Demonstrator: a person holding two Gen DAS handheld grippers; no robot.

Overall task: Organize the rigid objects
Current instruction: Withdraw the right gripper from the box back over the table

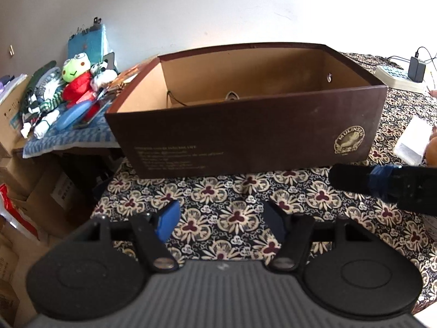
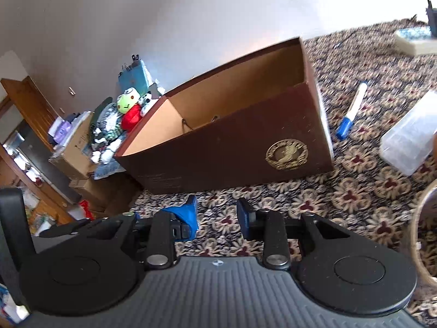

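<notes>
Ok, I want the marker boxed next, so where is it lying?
The marker shows in the right wrist view, lying on the patterned cloth just right of the brown box, between it and the clear plastic container.

We see a plain pale wall [image 1: 218, 5] behind a flower-patterned tablecloth [image 1: 218, 194]; left of the cloth, stacked cardboard boxes [image 1: 41, 188].

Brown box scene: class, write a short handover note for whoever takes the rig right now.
Left gripper: open, empty, facing the box.
Right gripper: open, empty, also near the box front.
Box: open, on the patterned cloth; only a dark cord-like thing shows inside.
Marker and clear container lie on the cloth right of the box.
Done: nothing evident.
Left: box both, probably.
</notes>
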